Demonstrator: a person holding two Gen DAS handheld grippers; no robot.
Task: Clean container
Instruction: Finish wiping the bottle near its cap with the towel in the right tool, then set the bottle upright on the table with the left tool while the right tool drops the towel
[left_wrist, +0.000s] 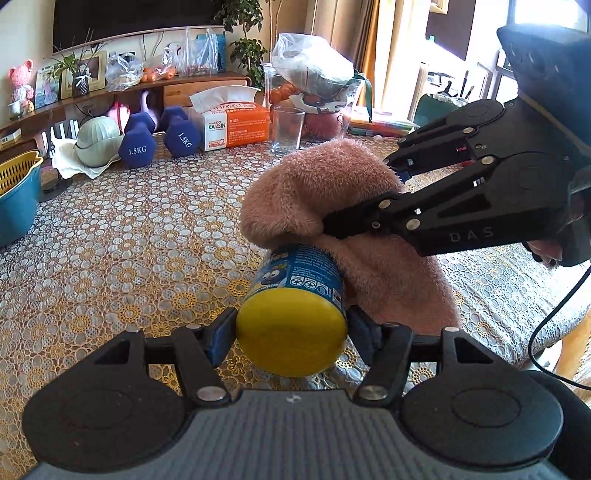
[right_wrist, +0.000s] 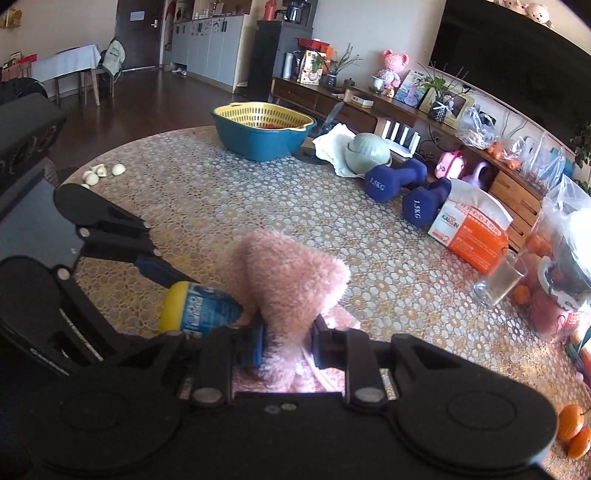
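Left claw (left_wrist: 291, 332) clamps the yellow-capped blue cylindrical container (left_wrist: 295, 291); right claw (right_wrist: 288, 341), at its 1 o'clock, pinches the fluffy pink cloth (right_wrist: 291, 280).

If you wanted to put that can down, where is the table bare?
Bare cloth lies left of the can, between it and the basin. The far edge is crowded: dumbbells, tissue box, glass, bagged fruit.

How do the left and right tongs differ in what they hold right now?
The left tongs clamp a rigid blue container with a yellow lid, held on its side; the right tongs pinch a soft pink cloth that drapes over the container's far end. Left jaws stand wide, right jaws narrow. Both are shut on something.
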